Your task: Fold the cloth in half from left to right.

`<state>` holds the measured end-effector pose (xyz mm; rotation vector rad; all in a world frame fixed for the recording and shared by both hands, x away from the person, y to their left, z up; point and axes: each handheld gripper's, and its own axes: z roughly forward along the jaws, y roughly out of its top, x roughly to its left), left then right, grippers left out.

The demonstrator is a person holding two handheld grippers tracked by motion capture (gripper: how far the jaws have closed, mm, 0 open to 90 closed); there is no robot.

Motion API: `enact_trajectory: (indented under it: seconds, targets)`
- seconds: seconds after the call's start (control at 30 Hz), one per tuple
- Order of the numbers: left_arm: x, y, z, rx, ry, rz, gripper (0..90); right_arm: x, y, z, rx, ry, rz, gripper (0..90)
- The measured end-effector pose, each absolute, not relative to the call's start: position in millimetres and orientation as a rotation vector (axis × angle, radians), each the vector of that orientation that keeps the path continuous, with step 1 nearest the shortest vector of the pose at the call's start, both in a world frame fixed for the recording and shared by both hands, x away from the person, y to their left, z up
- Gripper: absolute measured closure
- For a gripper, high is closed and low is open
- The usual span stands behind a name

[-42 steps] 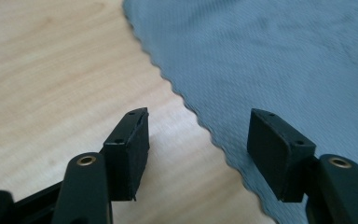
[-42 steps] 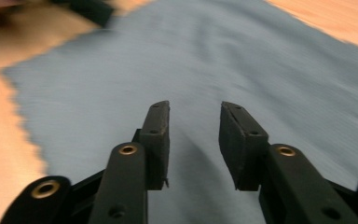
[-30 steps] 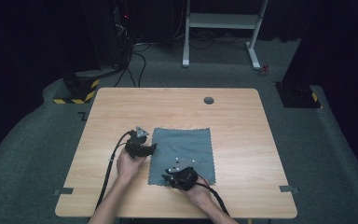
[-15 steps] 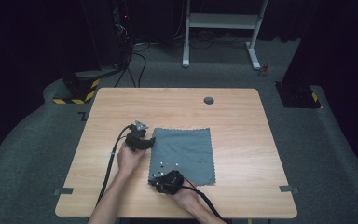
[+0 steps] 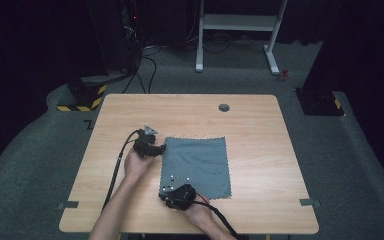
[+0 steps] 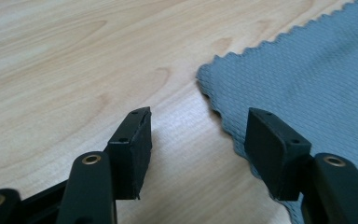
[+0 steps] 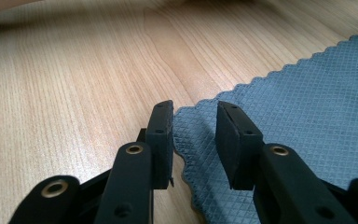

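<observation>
A grey-blue cloth [image 5: 196, 165] with pinked edges lies flat on the wooden table [image 5: 260, 130]. My left gripper [image 5: 152, 146] sits at the cloth's far left corner. In the left gripper view its jaws stand wide open [image 6: 200, 123] low over the wood, with the cloth [image 6: 317, 70] corner just ahead and under the right-hand jaw. My right gripper [image 5: 172, 194] is at the near left corner. In the right gripper view the jaws [image 7: 193, 126] are open with a narrow gap, and the cloth [image 7: 307, 93] corner lies flat between them.
A round dark grommet [image 5: 223, 107] is set in the table near its far edge. Tape strips [image 5: 310, 202] mark the near corners. Beyond the table stand a white desk frame [image 5: 240, 30] and cables [image 5: 145, 65] on the dark floor.
My right gripper has slid left along the cloth's near edge to its near left corner. The left gripper has shifted slightly farther away, staying by the far left corner.
</observation>
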<state>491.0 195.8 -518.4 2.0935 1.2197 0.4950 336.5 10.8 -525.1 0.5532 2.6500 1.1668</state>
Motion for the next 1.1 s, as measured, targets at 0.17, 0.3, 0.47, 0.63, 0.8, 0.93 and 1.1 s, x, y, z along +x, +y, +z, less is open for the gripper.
enact_trajectory:
  seconds: [0.17,0.3,0.47,0.63,0.8,0.93,1.1]
  targets:
    - [495.2,196.2,-520.6,2.052,1.243,0.516,41.8,335.2,11.4,-525.0,0.564,2.645,1.168,65.6]
    - [502.1,194.7,-519.8,2.041,1.284,0.528,42.4,333.0,11.5,-525.0,0.555,2.647,1.165,63.5]
    - [509.2,188.7,-520.8,2.018,1.299,0.539,42.7,329.9,9.4,-524.3,0.548,2.658,1.157,62.0]
    - [511.8,183.3,-519.6,2.029,1.303,0.536,44.6,329.4,9.0,-525.0,0.551,2.652,1.167,60.9]
    - [513.4,179.8,-519.0,2.031,1.295,0.534,50.9,329.0,13.8,-524.7,0.549,2.648,1.155,61.0]
    - [513.7,176.3,-518.3,2.041,1.28,0.529,58.7,330.2,17.9,-524.2,0.558,2.649,1.144,62.7]
    - [514.3,175.2,-518.5,2.042,1.261,0.525,65.9,329.6,21.6,-523.8,0.545,2.64,1.129,72.0]
